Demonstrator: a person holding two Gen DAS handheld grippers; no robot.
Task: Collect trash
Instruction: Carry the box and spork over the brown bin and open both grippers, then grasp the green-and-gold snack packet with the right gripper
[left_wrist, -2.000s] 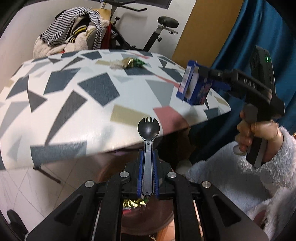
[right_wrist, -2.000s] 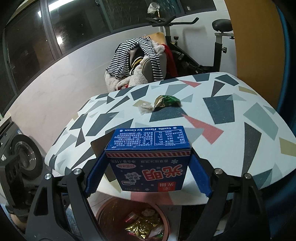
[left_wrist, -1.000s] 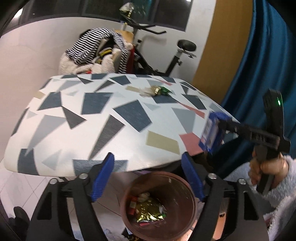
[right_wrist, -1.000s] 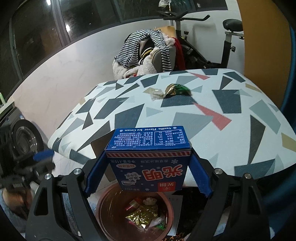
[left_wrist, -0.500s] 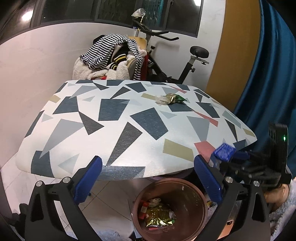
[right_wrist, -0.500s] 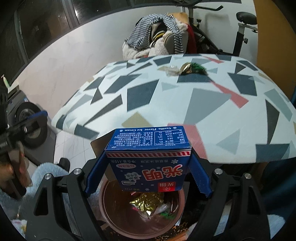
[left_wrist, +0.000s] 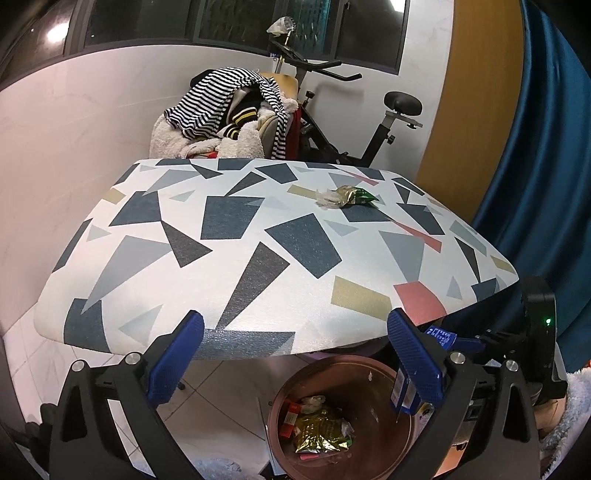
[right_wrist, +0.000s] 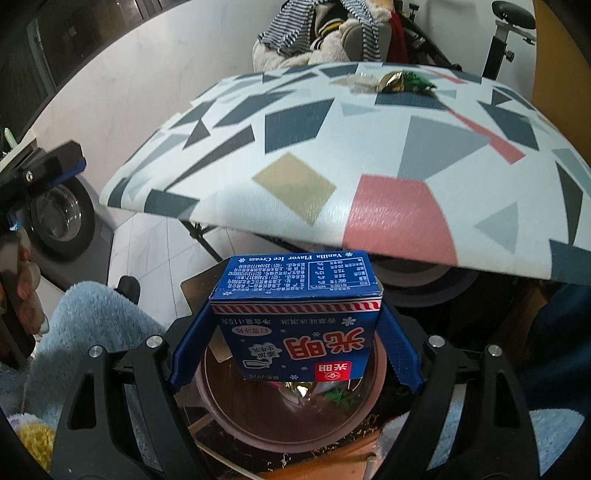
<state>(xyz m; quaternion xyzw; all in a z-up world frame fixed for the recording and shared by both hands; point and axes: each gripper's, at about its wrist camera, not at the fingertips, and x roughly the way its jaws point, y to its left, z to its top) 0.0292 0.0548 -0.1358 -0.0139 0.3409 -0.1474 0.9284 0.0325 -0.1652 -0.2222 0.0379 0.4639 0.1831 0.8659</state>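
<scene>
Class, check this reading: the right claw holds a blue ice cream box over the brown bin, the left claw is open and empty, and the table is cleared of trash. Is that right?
One part is wrong. The table is not cleared: a green and gold wrapper and a crumpled scrap lie on its far side, as the left wrist view shows. The rest stands.

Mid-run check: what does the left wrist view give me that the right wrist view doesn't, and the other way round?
Only the left wrist view shows the left gripper with its jaws open and nothing between them, and an unobstructed look into the bin at the gold wrapper inside.

Only the right wrist view shows the blue ice cream carton face-on, clamped in the right gripper directly above the bin, plus a washing machine at left.

Both show the patterned table, the green-gold wrapper and the crumpled clear wrapper left on it, and the bin.
</scene>
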